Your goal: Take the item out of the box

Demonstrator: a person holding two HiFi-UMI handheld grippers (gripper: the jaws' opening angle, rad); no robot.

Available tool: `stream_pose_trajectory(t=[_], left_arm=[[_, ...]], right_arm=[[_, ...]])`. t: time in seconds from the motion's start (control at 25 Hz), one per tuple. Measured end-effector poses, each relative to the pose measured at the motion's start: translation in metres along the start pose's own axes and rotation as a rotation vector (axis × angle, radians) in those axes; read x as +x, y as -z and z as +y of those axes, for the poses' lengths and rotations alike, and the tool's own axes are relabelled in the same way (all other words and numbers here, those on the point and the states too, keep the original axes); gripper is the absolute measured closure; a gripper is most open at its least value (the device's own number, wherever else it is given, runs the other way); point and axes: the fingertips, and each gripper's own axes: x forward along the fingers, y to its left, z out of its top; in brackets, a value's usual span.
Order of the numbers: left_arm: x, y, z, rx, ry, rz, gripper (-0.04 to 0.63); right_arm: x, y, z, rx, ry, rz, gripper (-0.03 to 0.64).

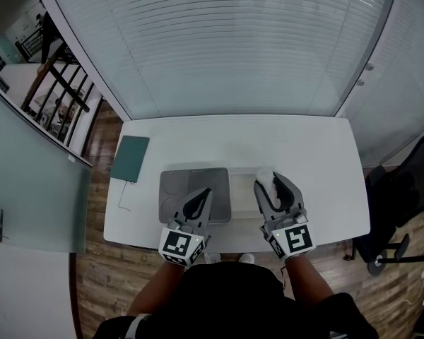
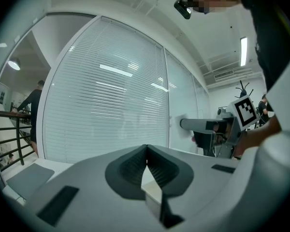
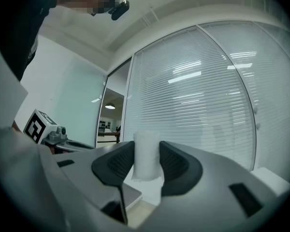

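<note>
— State of the right gripper (image 1: 268,182)?
— Grasping. Pads pressed on both sides of a white cylindrical item (image 3: 146,159). Held upright, with the top end above the jaws in the right gripper view.

— Location of that item (image 1: 266,177) relative to the grey box (image 1: 171,179)?
— Outside it. Found lower centre-right in the head view, just right of the box's right edge, over the white table (image 1: 318,154). Contact with the tabletop: cannot tell.

— Left gripper (image 1: 201,196)?
— Clenched tip to tip, with nothing between, as confirmed in the left gripper view (image 2: 146,150). Positioned over the near half of the box, at lower centre of the head view.

— Condition of the box?
— Flat, grey, with rounded corners. Lying close to the table's near edge, slightly left of centre. Partly covered by the left gripper. Contents not made out.

— Spacing of the two tools?
— Side by side, apart, both pointing toward the top of the head view. Marker cubes at their near ends, at the table's near edge.

— Other things noted?
— Teal notebook (image 1: 130,158) at the table's left end, left of the box and apart from it. Thin cable (image 1: 121,202) trailing from its lower edge across the tabletop. Slatted blinds (image 1: 226,41) across the upper frame. Black chair (image 1: 403,189) at the right edge, beyond the table's right end.
</note>
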Motion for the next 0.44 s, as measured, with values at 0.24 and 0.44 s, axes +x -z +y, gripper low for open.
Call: stream_pose_trajectory(t=[0.24, 0.44], left_arm=[[-0.0024, -0.0001, 0.0030, -0.003, -0.002, -0.004, 0.584], [-0.0044, -0.0020, 0.0028, -0.006, 0.001, -0.009, 0.584]], right_arm=[[-0.0010, -0.0031, 0.0001, -0.001, 0.021, -0.011, 0.454], [-0.0031, -0.0059, 0.0021, 0.001, 0.026, -0.018, 0.454]])
